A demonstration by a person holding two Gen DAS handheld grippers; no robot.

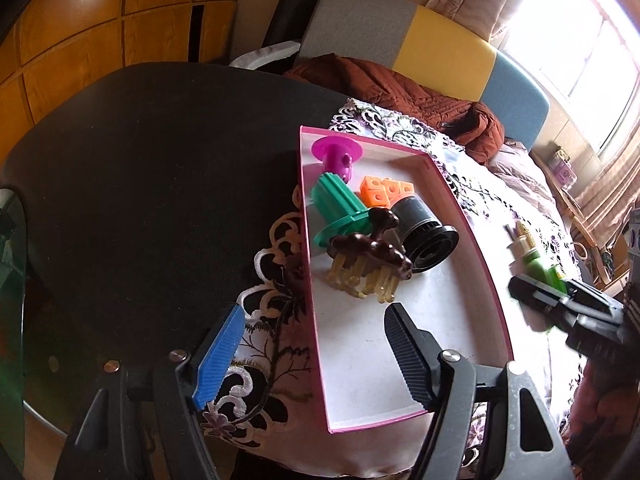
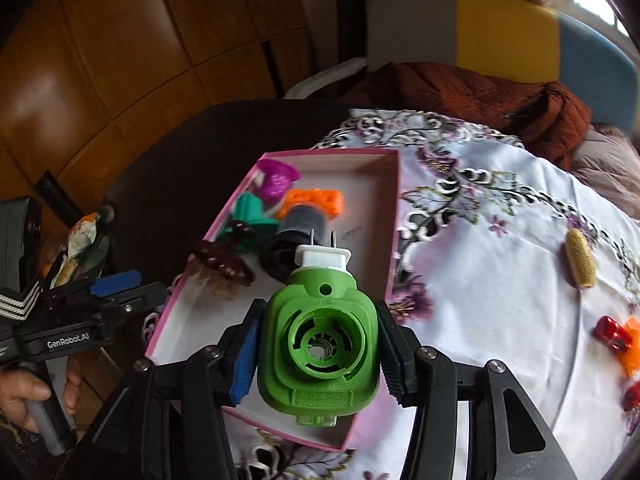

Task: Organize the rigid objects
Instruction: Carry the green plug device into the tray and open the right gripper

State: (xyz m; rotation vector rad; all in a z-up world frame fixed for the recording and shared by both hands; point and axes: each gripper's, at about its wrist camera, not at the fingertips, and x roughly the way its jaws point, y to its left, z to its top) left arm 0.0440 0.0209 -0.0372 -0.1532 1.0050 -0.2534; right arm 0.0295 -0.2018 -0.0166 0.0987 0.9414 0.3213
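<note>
Over the pink-rimmed cardboard box [image 2: 394, 216], right hand-held gripper [image 2: 318, 354] clamped on ribbed green plastic plug [image 2: 320, 344], left hand-held gripper [image 1: 316, 356] spread apart

Daylight is flooding in from the window [image 1: 576, 60] at upper right, blowing out there; fisheye curvature is bending the edges; the right frame is showing motion blur.

The box [image 2: 394, 208] lies on the tablecloth [image 2: 500, 264], with the comb [image 1: 370, 254], spool [image 1: 430, 236] and cubes [image 1: 386, 191] inside at its far end. Right of it, seemingly apart, lies the toy car [image 2: 612, 332].
</note>
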